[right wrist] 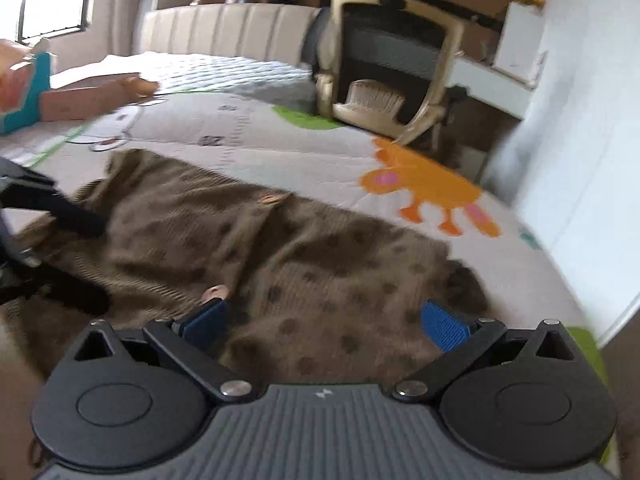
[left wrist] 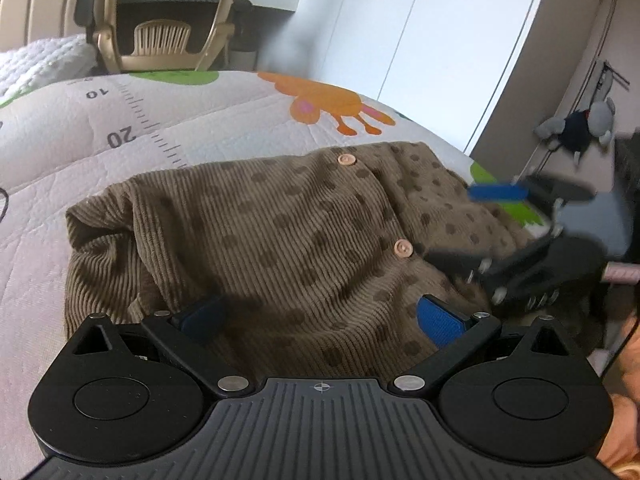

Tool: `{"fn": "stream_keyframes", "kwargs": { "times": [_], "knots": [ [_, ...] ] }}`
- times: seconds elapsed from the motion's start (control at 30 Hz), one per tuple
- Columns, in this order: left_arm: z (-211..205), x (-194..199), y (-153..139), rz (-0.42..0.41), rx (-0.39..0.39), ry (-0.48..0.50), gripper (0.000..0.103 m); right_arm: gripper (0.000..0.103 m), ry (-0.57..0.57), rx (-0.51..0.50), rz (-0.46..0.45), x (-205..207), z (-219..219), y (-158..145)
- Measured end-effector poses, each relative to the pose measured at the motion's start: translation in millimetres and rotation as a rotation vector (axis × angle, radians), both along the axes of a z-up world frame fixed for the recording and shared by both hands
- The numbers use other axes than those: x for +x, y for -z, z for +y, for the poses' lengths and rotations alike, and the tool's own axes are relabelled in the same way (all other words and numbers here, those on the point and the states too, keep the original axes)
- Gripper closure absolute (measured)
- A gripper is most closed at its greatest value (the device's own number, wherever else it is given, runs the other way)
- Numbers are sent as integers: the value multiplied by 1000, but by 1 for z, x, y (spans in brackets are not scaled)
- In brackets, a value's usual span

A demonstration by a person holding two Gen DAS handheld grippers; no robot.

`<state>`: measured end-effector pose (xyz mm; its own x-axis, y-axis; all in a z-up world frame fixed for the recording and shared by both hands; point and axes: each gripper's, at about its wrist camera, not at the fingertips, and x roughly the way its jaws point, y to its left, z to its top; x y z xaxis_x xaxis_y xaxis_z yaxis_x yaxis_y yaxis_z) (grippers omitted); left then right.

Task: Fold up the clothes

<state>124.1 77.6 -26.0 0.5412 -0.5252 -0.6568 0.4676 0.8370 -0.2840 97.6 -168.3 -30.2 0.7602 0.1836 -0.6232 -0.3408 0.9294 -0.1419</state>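
A brown, dark-spotted, ribbed knit cardigan point(left wrist: 280, 240) is spread on the white quilted animal-print bed cover point(left wrist: 60, 152), directly beneath and ahead of the released left gripper point(left wrist: 320, 320) and released right gripper point(right wrist: 324, 324), both equally near its hem.

Bare mat point(left wrist: 224, 120) beyond the cardigan point(left wrist: 256, 240) lies free up to the chair point(left wrist: 160, 40).
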Motion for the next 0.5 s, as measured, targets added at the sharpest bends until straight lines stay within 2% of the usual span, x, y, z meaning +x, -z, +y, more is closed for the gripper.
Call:
{"fn": "stream_keyframes", "kwargs": {
  "times": [0.03,0.17,0.3,0.37,0.4,0.43,0.5],
  "knots": [
    [7,1,-4,13,-29,-4,0,0,9,14,14,1,-2,5],
    [60,7,-23,-3,-181,-145,0,0,26,85,47,6,-12,12],
    [106,21,-14,41,-230,-337,1,0,25,96,46,6,-12,14],
    [108,24,-4,67,-230,-352,9,0,26,98,44,6,-11,15],
    [109,25,0,79,-231,-360,30,0,27,99,44,5,-12,15],
    [109,27,5,92,-231,-367,42,0,27,99,44,5,-12,15],
    [102,28,13,111,-226,-364,41,0,27,99,43,6,-12,16]
  ]
}}
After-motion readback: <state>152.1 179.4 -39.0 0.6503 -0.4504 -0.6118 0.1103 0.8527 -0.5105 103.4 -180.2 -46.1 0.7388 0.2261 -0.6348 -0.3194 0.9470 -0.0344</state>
